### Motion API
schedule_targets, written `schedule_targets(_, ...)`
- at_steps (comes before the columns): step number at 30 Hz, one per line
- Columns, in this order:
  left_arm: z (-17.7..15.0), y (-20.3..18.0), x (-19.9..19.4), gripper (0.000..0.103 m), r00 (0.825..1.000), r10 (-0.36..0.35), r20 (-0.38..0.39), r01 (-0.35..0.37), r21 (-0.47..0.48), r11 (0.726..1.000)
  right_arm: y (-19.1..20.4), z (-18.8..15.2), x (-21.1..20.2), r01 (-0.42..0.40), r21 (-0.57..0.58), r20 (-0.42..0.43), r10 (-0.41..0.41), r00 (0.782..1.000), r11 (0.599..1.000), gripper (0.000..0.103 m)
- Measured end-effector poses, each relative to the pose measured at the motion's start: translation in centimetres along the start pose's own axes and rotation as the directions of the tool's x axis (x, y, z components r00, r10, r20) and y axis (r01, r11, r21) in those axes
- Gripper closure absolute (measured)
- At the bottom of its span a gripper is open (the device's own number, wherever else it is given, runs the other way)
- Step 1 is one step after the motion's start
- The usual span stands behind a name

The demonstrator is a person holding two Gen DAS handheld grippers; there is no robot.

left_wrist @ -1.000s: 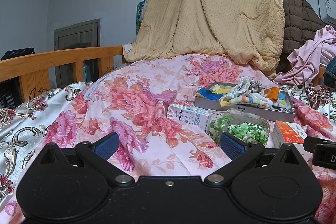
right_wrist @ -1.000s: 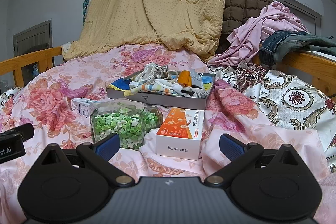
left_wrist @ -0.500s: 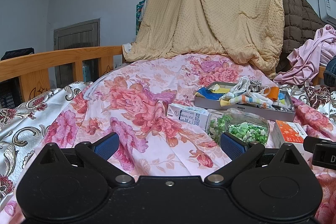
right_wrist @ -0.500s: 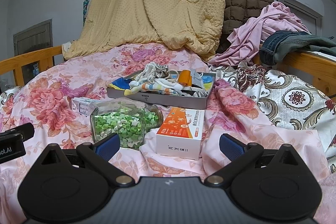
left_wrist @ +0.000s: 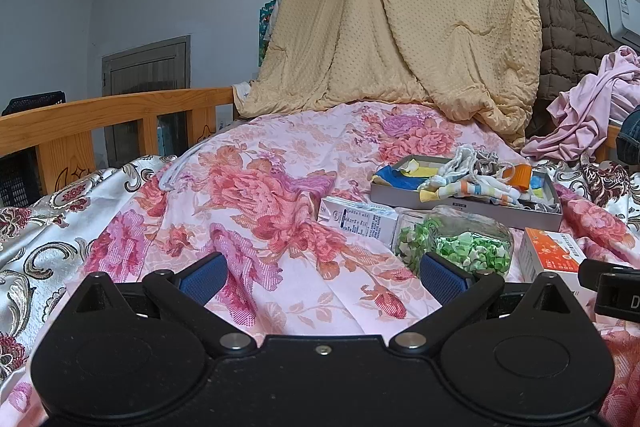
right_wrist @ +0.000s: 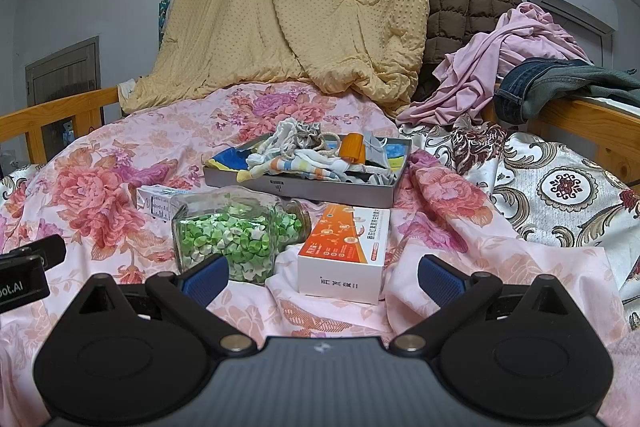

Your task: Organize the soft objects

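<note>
Glass jar lower left of centre could roll if nudged; both grippers' jaws apart, empty, short of the tray

Both grippers level, side by side

Left gripper and right gripper — jaws spread wide, nothing held between them.

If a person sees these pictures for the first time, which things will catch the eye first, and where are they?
The eye likely goes first to the glass jar of green paper stars lying on the pink floral bedspread, with the orange and white box to its right. Just behind them sits a shallow grey tray heaped with socks and small cloth items. At the back, a large tan blanket hangs like a tent over the bed.
</note>
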State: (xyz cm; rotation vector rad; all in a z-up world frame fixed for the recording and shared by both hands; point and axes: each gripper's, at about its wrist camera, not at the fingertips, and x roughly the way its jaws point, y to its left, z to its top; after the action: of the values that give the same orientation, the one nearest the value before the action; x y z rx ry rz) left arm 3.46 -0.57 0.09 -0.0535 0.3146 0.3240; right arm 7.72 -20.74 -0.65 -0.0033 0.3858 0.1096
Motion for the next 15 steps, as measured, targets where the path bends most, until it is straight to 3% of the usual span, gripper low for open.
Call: schedule_targets(15,0.01,-0.08,-0.02,0.001,1.000,0.001,0.000,-0.001,0.001,1.000,-0.03,-0.23,0.01,0.002,-0.002,-0.004,-0.002,1.000,1.000,0.000)
